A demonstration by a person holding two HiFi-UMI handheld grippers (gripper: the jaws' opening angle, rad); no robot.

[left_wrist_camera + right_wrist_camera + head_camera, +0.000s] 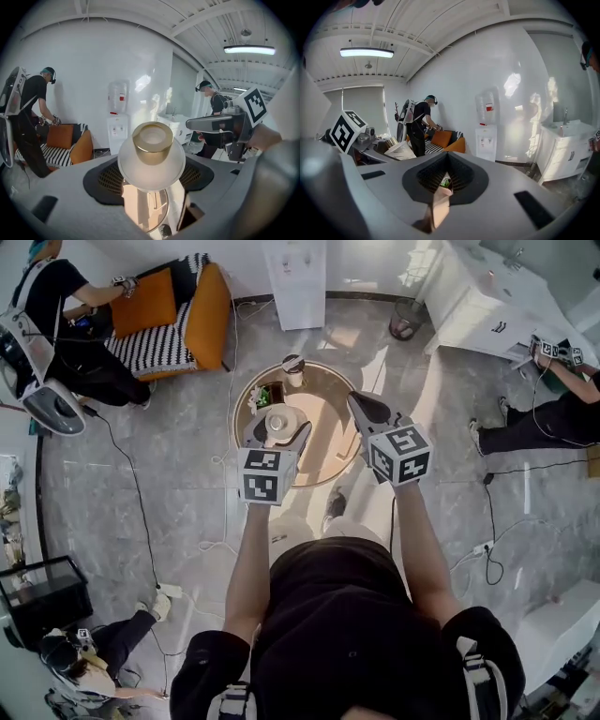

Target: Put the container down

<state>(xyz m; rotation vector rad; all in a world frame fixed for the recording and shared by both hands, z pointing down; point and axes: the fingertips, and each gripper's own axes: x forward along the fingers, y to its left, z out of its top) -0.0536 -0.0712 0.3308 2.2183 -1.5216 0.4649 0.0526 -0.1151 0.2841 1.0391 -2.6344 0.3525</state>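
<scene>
- In the left claw (279, 427) we see the container (151, 157), clamped and held above the table (326, 418).
- Beside it, the right claw (364, 411) is pinched together, empty.
- We judge that lowering and release remain.

An orange sofa (204, 313) stands near a white water dispenser (298, 282).

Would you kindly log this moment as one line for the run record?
left tool: shut on container | right tool: shut, empty | container: held over round table, not yet released
</scene>
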